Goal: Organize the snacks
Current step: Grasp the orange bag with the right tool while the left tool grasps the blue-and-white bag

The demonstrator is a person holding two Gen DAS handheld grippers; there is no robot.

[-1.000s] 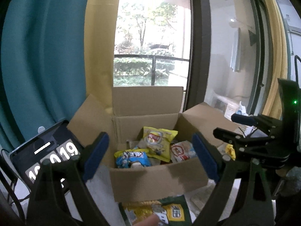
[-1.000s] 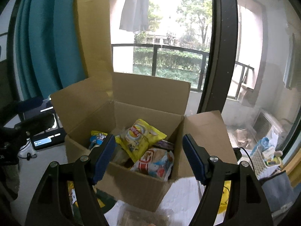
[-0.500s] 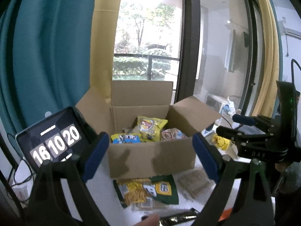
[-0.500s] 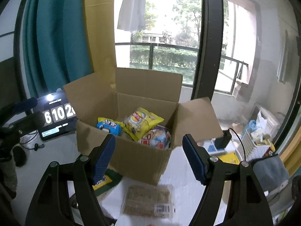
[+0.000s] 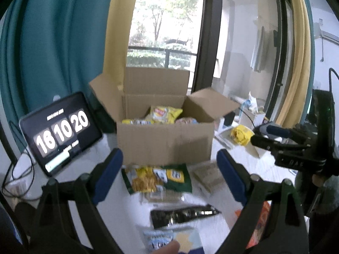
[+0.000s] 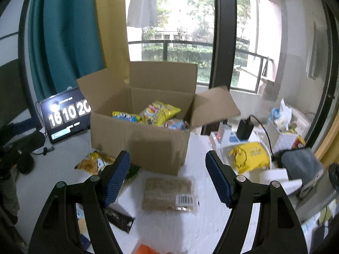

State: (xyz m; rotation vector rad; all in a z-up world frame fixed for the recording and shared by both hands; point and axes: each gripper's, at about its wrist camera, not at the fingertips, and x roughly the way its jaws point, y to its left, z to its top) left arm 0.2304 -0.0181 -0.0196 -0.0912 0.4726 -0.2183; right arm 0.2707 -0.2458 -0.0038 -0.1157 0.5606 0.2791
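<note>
An open cardboard box point(image 5: 165, 141) point(image 6: 139, 146) stands on the white table and holds a yellow chip bag point(image 5: 163, 113) point(image 6: 157, 114) and other snack packs. In front of it lie a green and yellow snack bag point(image 5: 156, 178) point(image 6: 93, 163), a clear pack of brown crackers point(image 6: 167, 192) point(image 5: 208, 174), a black wrapper point(image 5: 182, 214) point(image 6: 119, 219) and a blue and white pack point(image 5: 167, 239). My left gripper point(image 5: 169, 177) is open and empty above these packs. My right gripper point(image 6: 167, 177) is open and empty over the cracker pack.
A tablet showing a clock point(image 5: 61, 131) point(image 6: 65, 115) leans left of the box. A yellow bag point(image 6: 250, 155), a charger point(image 6: 244, 127) and a basket of items point(image 6: 281, 127) sit at the right. An orange pack point(image 6: 146, 249) lies at the near edge.
Both grippers have pulled back and down from the box. The box now sits farther off and more loose packs on the table have come into view.
</note>
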